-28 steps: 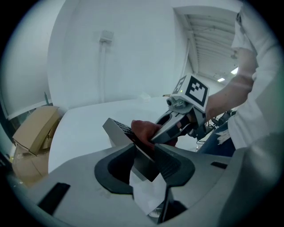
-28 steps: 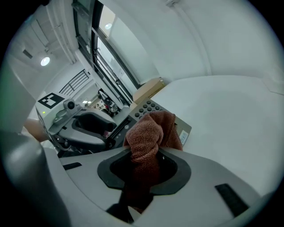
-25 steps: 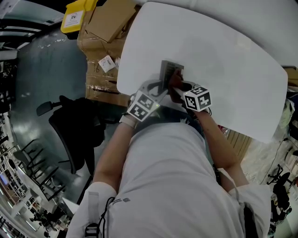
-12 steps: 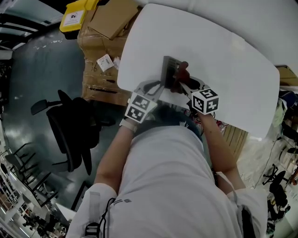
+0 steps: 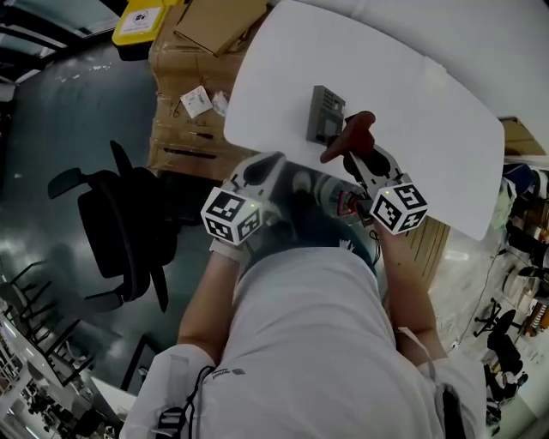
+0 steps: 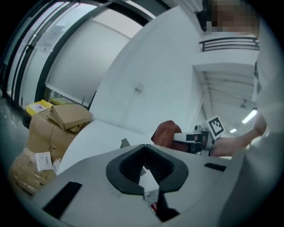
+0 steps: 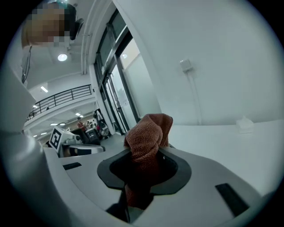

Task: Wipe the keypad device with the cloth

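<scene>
The keypad [image 5: 326, 115] lies flat on the white table [image 5: 420, 94], close to the table's near edge and a little left of its middle. Neither gripper has hold of it.

The cloth [image 5: 350, 135], rust-brown and bunched, is pinched in the right gripper [image 5: 353, 159]. From the head view it sits just right of the keypad's near right corner; I can't tell whether it touches the keypad there. In the right gripper view the jaws are pressed onto the cloth [image 7: 148, 133], which fills the gap of the right gripper [image 7: 145, 155] and stands up past the tips in a folded lump, with bare table beyond it.

The left gripper [image 5: 268, 163] is over the table's near left edge, apart from the keypad. Its jaws have just been closing and now meet at the tips, as the left gripper [image 6: 144, 150] shows in its own view, with nothing between them. That view also catches the cloth [image 6: 165, 134] off to the right.

Both grippers are close in front of the person's white shirt [image 5: 300, 334]. Left of the table are stacked boxes [image 5: 184, 86], a yellow bin [image 5: 141, 21] farther off, and a black chair [image 5: 120, 227] nearer on the floor.
</scene>
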